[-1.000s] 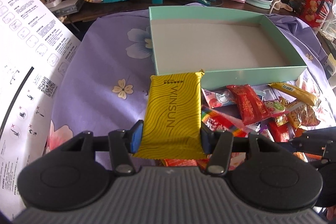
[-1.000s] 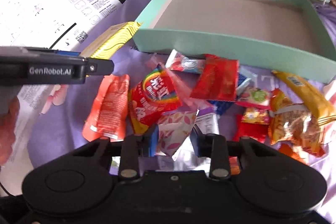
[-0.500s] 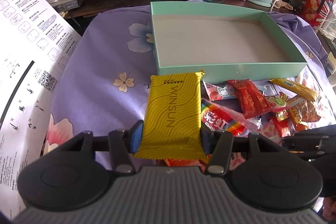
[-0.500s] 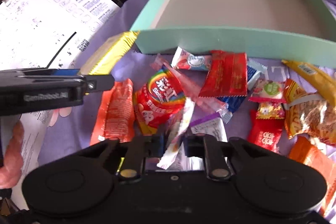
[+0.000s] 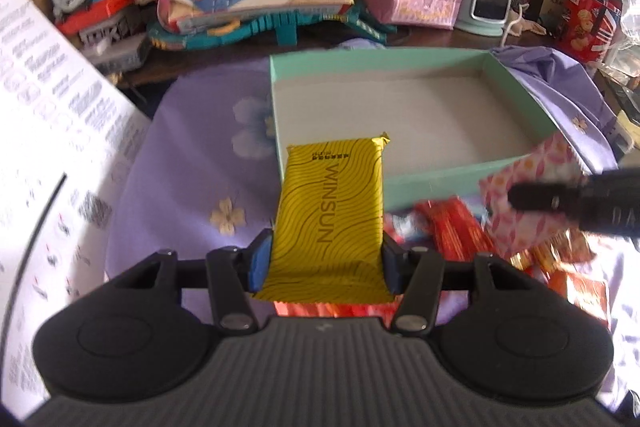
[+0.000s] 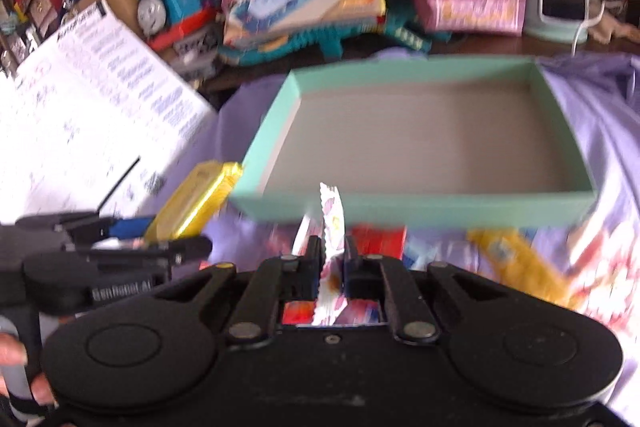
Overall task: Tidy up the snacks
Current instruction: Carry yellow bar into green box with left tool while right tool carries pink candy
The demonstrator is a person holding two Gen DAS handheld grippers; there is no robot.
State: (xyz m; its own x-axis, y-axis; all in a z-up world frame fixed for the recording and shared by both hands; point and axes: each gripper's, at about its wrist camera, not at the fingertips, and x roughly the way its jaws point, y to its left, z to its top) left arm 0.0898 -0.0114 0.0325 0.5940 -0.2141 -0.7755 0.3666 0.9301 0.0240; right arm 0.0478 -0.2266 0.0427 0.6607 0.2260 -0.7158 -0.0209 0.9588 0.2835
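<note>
Your left gripper (image 5: pixel 326 261) has its jaws closed on the near end of the yellow bar (image 5: pixel 331 213). The bar's long axis runs straight ahead along the fingers, and its far end already overhangs the near-left corner of the box (image 5: pixel 436 181). That makes the left the nearer hand: a short push forward and down should put the bar inside.

Your right gripper (image 6: pixel 331 263) has its jaws nearly shut on a pink packet (image 6: pixel 332 215), held on edge with its long axis pointing up and forward. The box (image 6: pixel 420 207) lies directly ahead, its near wall between packet and floor, so you would need to clear that wall. The other snacks (image 5: pixel 452 227) lie on the purple cloth (image 5: pixel 192 163) just near the box.
</note>
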